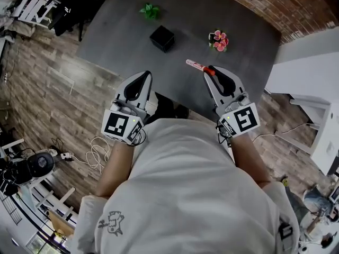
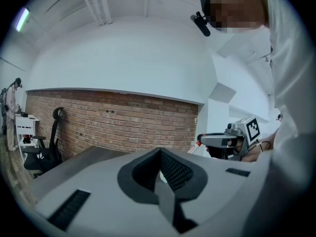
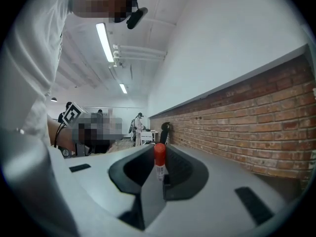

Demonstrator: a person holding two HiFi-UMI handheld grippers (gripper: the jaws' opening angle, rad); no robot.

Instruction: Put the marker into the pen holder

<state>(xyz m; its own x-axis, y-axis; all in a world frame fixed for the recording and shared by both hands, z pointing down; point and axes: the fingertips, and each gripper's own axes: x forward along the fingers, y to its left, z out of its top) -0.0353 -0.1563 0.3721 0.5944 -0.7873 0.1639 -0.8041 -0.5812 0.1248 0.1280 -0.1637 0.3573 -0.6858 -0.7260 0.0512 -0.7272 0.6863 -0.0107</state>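
The grey table (image 1: 116,30) fills the upper middle of the head view. Below it at centre left, the left gripper (image 1: 146,76) has its jaws closed together with nothing in them. At centre right, the right gripper (image 1: 212,69) is clamped on the marker (image 1: 197,65). The black pen holder (image 1: 161,38) stands on the table at upper centre. The marker juts up and left from the jaws, over the table, well apart from the holder.

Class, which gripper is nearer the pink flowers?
Right. The right gripper, holding the marker, is just short of the pink flowers; the left gripper is well off to their left.
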